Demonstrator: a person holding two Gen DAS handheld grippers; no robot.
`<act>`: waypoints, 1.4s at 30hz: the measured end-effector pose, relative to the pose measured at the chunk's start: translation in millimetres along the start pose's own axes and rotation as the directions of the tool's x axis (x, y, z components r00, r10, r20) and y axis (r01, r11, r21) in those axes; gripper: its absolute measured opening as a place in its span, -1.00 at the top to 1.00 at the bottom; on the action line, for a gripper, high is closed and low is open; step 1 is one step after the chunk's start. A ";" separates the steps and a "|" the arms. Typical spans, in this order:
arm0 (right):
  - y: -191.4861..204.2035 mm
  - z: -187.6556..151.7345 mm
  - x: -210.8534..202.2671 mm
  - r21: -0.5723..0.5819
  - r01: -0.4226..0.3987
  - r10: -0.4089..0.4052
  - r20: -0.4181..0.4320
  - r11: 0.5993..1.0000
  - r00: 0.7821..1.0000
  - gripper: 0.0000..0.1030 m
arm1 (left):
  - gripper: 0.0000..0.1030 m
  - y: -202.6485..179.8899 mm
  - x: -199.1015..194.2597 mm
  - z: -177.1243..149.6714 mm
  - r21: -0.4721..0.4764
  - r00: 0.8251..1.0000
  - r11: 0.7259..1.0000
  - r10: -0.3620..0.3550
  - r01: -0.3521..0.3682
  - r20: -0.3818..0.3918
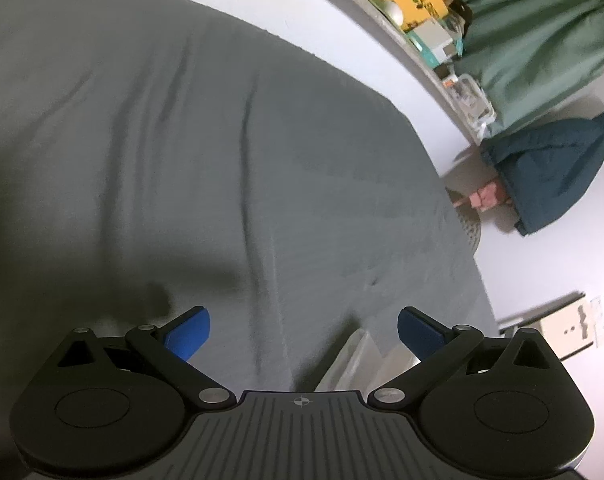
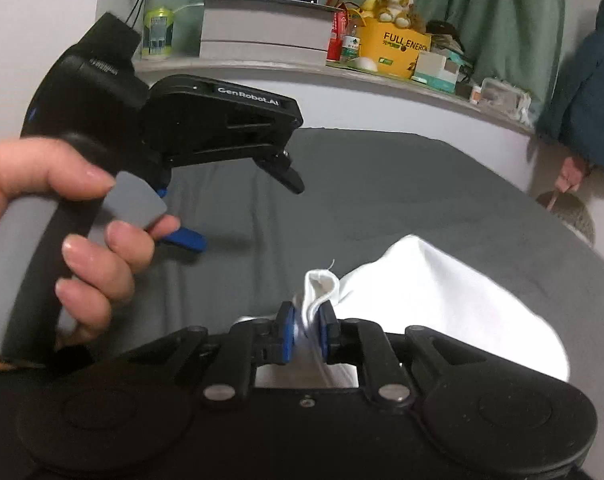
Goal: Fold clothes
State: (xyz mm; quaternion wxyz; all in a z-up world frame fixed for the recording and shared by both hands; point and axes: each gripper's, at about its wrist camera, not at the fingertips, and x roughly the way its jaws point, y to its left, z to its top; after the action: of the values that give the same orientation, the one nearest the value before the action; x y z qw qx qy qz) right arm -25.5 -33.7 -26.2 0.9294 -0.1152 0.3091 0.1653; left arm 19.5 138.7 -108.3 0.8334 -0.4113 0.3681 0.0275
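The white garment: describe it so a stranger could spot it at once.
Find the grey sheet covering the bed. At its near edge lies the white garment, one bunched corner pinched in the right tool. It is the only white cloth on the grey.

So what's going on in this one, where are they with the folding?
A person is working over a bed with a grey sheet, a handheld gripper in each hand. The right gripper has its jaws pinched shut on a bunched edge of a white garment, the rest of which lies on the sheet. The left gripper, held by the left hand, has its jaws wide open and holds nothing. No fold is visible yet.
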 end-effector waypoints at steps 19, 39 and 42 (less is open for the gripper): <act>-121.1 -25.7 -34.1 0.299 0.252 -0.262 -0.004 0.920 0.965 -0.21 | -1.00 -44.2 5.5 -18.9 0.213 0.979 0.957 -0.182 0.199 -0.097; -148.8 -30.0 5.3 0.341 0.288 -0.260 -0.126 0.895 0.957 -0.69 | -1.00 -57.4 36.1 -52.3 0.454 0.973 0.891 0.103 0.002 -0.206; -162.6 -34.1 -13.0 0.433 0.310 -0.276 -0.141 0.846 0.951 -0.70 | -1.00 -38.9 22.8 -31.7 0.327 0.980 0.945 0.074 -0.010 -0.183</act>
State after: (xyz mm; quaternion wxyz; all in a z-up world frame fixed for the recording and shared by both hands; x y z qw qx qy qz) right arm 7.9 -197.0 -26.7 0.9329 0.0511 0.3515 -0.0590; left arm 30.9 84.8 -109.3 0.8493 -0.2616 0.4552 -0.0556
